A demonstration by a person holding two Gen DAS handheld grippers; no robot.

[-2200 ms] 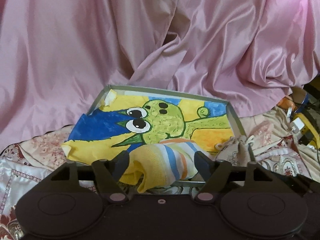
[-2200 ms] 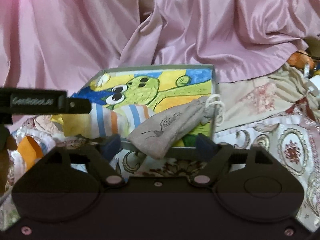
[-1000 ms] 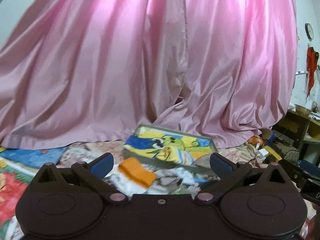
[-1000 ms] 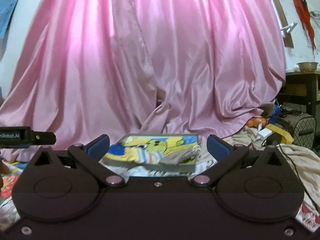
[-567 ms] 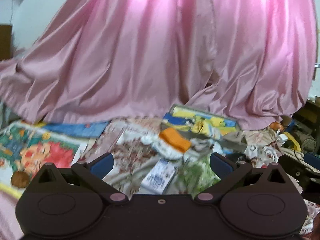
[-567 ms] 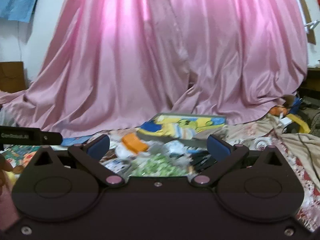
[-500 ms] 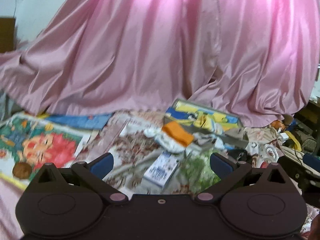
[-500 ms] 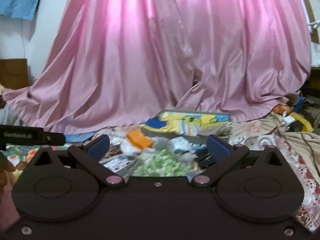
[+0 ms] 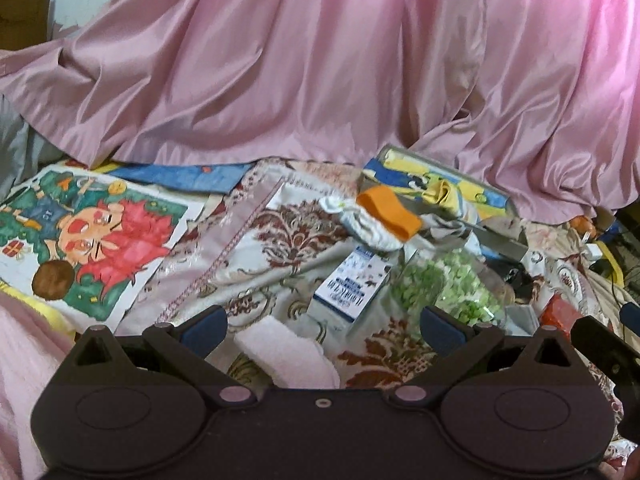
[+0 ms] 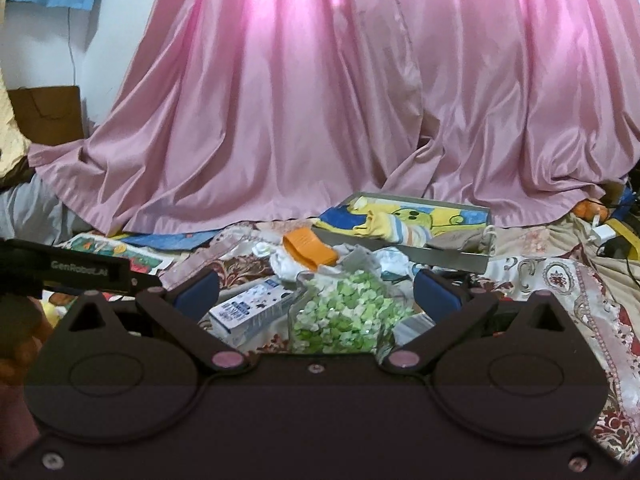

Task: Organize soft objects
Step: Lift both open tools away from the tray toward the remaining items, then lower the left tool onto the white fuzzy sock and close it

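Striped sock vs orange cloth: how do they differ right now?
The striped sock lies inside the tray; the orange cloth sits outside it on the clutter pile. The striped sock is yellow with blue, orange and white bands; the orange cloth is plain. Both are soft, and no gripper touches either.

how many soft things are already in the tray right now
2: a striped sock lying near the tray's left side and a beige drawstring pouch at its right front corner. Smaller items could be hidden behind them.

both grippers, left gripper [image 9: 322, 330] and right gripper [image 10: 316, 294], now empty and spread, sit back from the tray [image 10: 448, 258]; striped sock [image 10: 400, 230] and pouch [image 10: 460, 242] lie inside.
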